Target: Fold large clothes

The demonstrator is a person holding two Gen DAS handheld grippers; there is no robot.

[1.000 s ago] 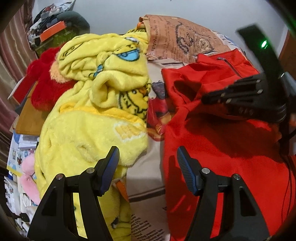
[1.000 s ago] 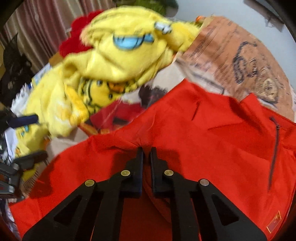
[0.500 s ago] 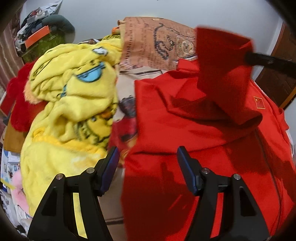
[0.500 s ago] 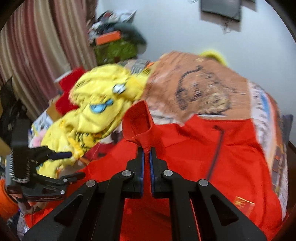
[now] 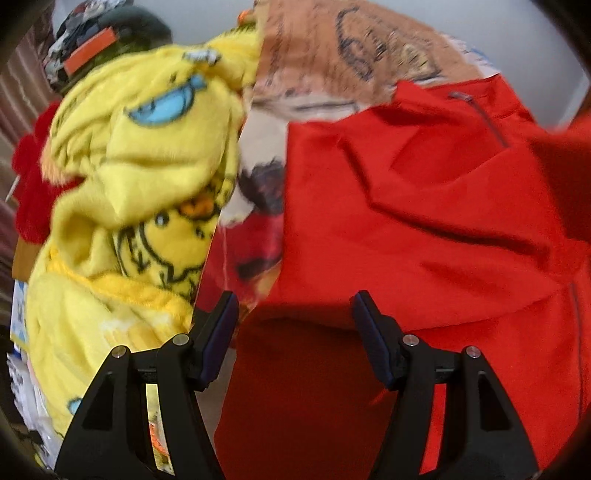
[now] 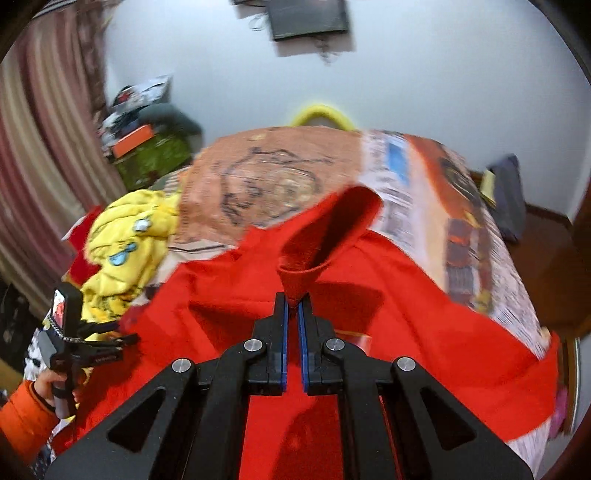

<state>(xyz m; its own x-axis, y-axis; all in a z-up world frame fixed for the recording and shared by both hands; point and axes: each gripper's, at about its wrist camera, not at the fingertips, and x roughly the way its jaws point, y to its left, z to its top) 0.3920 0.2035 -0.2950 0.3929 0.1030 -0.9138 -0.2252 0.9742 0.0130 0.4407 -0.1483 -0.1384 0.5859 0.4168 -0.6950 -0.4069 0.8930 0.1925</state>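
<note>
A large red jacket (image 5: pixel 424 229) lies spread over the bed, its grey zip (image 5: pixel 484 118) toward the far side. My left gripper (image 5: pixel 293 317) hovers open above the jacket's left edge, nothing between its fingers. My right gripper (image 6: pixel 292 308) is shut on a pinched fold of the red jacket (image 6: pixel 321 236) and holds it lifted above the rest of the garment, the cloth flaring upward from the tips. The left gripper (image 6: pixel 125 332) also shows at the left of the right wrist view, held by a hand in an orange sleeve (image 6: pixel 26 417).
A yellow cartoon-print fleece blanket (image 5: pixel 122 184) is heaped left of the jacket, with a red plush item (image 5: pixel 29 177) behind it. A printed bedsheet (image 6: pixel 424 206) covers the bed. Bags and clutter (image 6: pixel 147 144) pile by the curtain; a dark wall box (image 6: pixel 306 16) hangs above.
My right gripper has risen and swung right, pulling the pinched red fold up and across. My left gripper has drifted right and lower, over the jacket's left edge.
</note>
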